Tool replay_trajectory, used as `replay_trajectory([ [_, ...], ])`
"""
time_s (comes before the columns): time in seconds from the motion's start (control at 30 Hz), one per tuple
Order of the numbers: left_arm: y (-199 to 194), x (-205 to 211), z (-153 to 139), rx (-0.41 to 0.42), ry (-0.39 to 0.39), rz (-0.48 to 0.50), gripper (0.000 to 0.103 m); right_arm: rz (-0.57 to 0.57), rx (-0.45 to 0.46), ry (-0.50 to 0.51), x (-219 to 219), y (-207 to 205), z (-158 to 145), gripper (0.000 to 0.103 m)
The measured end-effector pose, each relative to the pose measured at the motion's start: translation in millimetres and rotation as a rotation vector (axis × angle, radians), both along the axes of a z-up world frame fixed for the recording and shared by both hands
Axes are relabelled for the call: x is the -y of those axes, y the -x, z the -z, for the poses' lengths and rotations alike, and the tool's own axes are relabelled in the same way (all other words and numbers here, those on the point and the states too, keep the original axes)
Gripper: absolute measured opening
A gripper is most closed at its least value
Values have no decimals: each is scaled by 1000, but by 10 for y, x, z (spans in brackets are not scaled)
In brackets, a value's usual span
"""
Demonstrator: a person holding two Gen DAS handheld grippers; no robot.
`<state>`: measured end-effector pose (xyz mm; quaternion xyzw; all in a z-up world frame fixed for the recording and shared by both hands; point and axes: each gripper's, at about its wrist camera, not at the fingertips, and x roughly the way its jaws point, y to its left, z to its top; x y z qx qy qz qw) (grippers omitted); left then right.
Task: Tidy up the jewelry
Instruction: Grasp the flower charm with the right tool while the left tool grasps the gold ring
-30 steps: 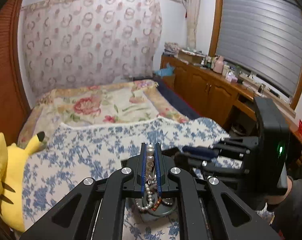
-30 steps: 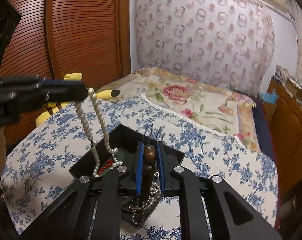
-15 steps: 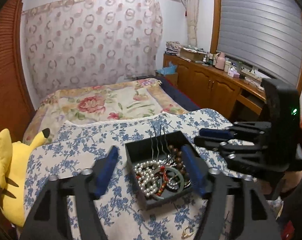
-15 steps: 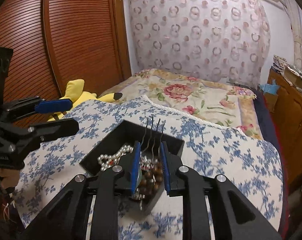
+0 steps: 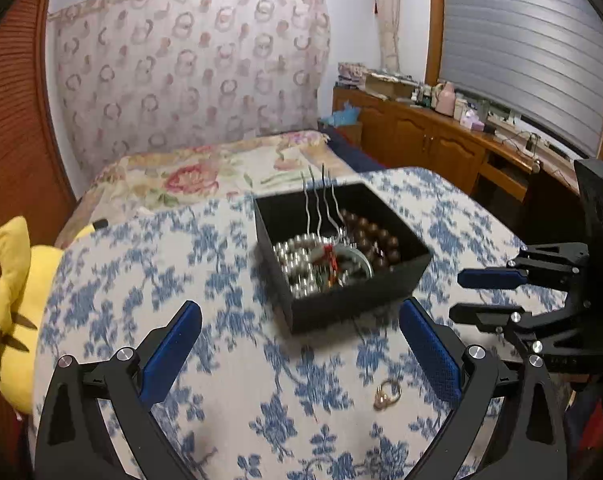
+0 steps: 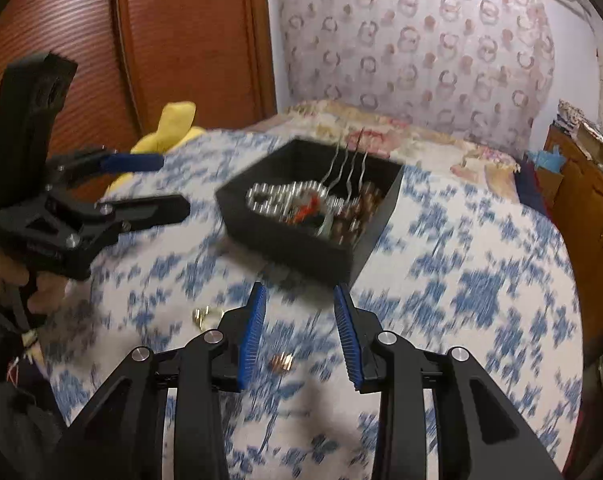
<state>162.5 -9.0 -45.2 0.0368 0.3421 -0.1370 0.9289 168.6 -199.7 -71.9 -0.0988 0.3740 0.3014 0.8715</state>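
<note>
A black open box (image 5: 353, 300) stands on the blue-flowered cloth (image 5: 229, 360) and holds a pearl string (image 5: 297, 256), brown beads (image 5: 373, 240) and wavy hairpins (image 5: 321, 200). My left gripper (image 5: 299, 312) hangs in front of the box, its jaws opening wide with nothing between them. A gold ring (image 5: 386, 394) lies near its right finger. My right gripper (image 6: 299, 292) is nearer than the box (image 6: 293, 248), jaws opening and empty. Small gold pieces (image 6: 281, 362) (image 6: 201, 316) lie on the cloth around it. Each gripper also shows in the other's view (image 5: 461, 296) (image 6: 173, 186).
A yellow plush toy (image 5: 13, 300) sits at the cloth's left edge, by the brown wardrobe (image 6: 161, 48). Behind the box lies a bed with a floral cover (image 5: 205, 168). Wooden cabinets (image 5: 433, 140) with clutter run along the right, under a shuttered window.
A second ago the left gripper was shut on the pearl string and the right on the brown beads over the box. Both pieces now lie in the box; both grippers have drawn back, open.
</note>
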Motion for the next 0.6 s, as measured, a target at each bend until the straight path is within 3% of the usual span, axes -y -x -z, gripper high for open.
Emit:
replay_trajectory([
  [0.27,15,-50,230,-58,-18,-21,95,-27,-66,74,-68,114,256,38],
  [0.6,100,42,358,-122,-34,33,95,-49,-56,117,-178,132,311,37],
])
